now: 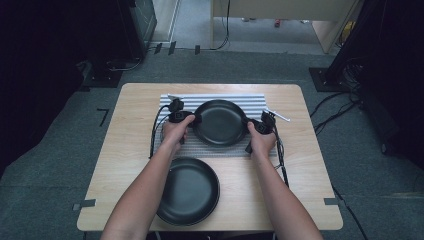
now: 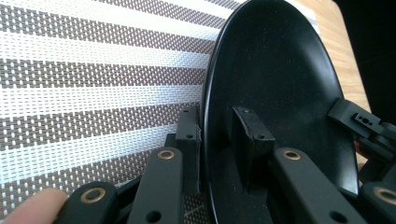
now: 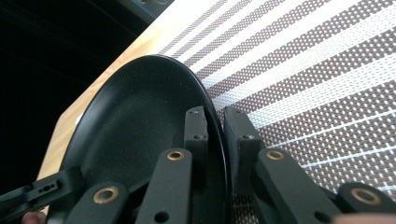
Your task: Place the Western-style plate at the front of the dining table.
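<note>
On the striped mat (image 1: 212, 100), black plate (image 1: 220, 121) pinched by left gripper (image 1: 192, 120) and right gripper (image 1: 251, 125); second plate (image 1: 190, 190) just nearer.

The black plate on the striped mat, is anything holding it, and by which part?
Yes. Both claws grip the black plate by its rim: the left claw on its left edge, the right claw on the opposite edge, one jaw inside and one outside.

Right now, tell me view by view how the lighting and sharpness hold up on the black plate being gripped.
High view: even overhead light, soft overall; the gripped plate shows a faint sheen, and the room's edges fall into darkness. Left gripper view: the striped mat is crisp, with a pale highlight along the plate's rim; the thumb at the bottom is blurred. Right gripper view: the plate's speckles are sharp, the far background black.
</note>
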Tool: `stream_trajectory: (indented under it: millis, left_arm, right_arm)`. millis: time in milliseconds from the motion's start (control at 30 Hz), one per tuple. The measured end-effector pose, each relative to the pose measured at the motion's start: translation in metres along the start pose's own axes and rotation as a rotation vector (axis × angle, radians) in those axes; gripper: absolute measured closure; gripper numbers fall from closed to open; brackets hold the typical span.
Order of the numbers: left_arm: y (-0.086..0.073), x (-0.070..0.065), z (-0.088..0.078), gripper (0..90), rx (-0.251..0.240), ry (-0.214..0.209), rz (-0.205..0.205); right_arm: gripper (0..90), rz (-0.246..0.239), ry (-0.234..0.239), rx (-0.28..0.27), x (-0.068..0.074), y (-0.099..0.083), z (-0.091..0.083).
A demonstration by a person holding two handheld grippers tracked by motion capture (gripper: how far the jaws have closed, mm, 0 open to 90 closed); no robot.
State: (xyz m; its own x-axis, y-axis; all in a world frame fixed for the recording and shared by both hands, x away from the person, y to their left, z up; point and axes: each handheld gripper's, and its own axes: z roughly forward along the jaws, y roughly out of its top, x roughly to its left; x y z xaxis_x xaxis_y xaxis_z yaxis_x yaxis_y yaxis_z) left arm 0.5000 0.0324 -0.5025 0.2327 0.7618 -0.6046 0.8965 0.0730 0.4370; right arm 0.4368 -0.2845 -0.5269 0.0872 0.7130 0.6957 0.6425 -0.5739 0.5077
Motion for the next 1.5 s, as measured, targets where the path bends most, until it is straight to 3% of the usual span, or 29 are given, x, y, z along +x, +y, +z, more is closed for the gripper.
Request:
stream_trajectory:
  millis: [167,300,333,400,467,500,567,667,800,967,1033,1133,1200,1333,1500]
  left_arm:
    - [0.001,0.0,0.002,71.2,0.007,0.014,0.016]
    - [-0.001,-0.002,0.004,65.3,0.007,0.028,0.052]
    - [-0.001,-0.003,0.003,64.9,0.008,0.037,0.081]
    - [-0.001,-0.003,0.002,60.4,0.009,0.041,0.104]
    - [-0.001,-0.004,-0.004,53.5,-0.026,0.042,0.117]
    - [0.001,-0.006,-0.012,51.0,-0.067,0.041,0.12]
    - [0.002,-0.007,-0.016,47.9,-0.081,0.044,0.127]
    - [0.001,-0.013,-0.028,39.8,-0.116,0.087,0.189]
    - [-0.006,-0.016,-0.04,35.5,-0.157,0.081,0.242]
    - [-0.017,-0.014,-0.059,33.3,-0.238,0.087,0.271]
    - [-0.02,-0.013,-0.067,32.7,-0.264,0.092,0.274]
    - [-0.021,-0.011,-0.079,32.7,-0.288,0.108,0.284]
    - [-0.022,-0.011,-0.087,32.1,-0.304,0.119,0.287]
    - [-0.029,-0.013,-0.101,26.4,-0.263,0.152,0.308]
    - [-0.043,-0.016,-0.111,13.8,-0.227,0.17,0.347]
  right_arm:
    - [81.3,-0.013,0.0,-0.008,-0.002,-0.001,0.003]
    - [79.5,-0.031,-0.004,-0.019,-0.001,-0.002,0.003]
    - [75.1,-0.034,-0.001,-0.026,0.0,-0.002,0.003]
    - [66.2,-0.07,-0.039,-0.057,0.003,-0.003,0.001]
    - [61.2,-0.122,-0.084,-0.066,0.006,-0.002,-0.004]
    - [60.0,-0.127,-0.099,-0.06,0.007,-0.001,-0.006]
    - [58.9,-0.127,-0.103,-0.058,0.007,0.0,-0.008]
    - [51.7,-0.158,-0.131,-0.09,0.006,0.0,-0.018]
    - [45.9,-0.181,-0.105,-0.088,0.002,-0.001,-0.023]
    - [35.3,-0.246,-0.129,-0.1,0.006,-0.004,-0.029]
    - [31.3,-0.24,-0.112,-0.092,0.008,-0.005,-0.033]
    - [26.5,-0.261,-0.137,-0.072,0.011,-0.009,-0.039]
    - [26.7,-0.323,-0.168,-0.065,0.012,-0.013,-0.044]
    - [25.4,-0.325,-0.118,-0.044,0.01,-0.016,-0.055]
    - [22.9,-0.36,-0.129,-0.03,0.011,-0.02,-0.067]
